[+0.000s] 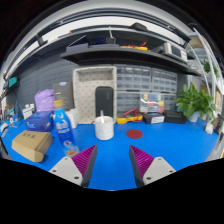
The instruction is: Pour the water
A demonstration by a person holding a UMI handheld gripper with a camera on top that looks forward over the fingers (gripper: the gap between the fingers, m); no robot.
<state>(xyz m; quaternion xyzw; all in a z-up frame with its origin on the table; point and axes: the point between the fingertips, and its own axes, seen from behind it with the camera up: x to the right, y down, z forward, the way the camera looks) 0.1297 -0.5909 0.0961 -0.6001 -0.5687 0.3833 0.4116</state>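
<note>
Bottle (pixel 63 128) upright beyond hand-held gripper (pixel 111 160)

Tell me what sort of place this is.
Likely a workshop or lab bench: a blue table, a cabinet of small parts drawers behind it, and cluttered shelves overhead. The tongs stand open.

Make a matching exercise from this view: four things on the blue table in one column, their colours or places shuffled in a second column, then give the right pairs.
Things:
1. Cup
2. Water bottle
3. Potted plant
4. Cardboard box

Descriptions:
A. green, far side of the table, right of the cup
B. white, ahead of the open gripper, beyond its fingers
C. tan, near edge, left of the fingers
D. clear with a blue label, left of the cup

Pairs: 1-B, 2-D, 3-A, 4-C
</note>
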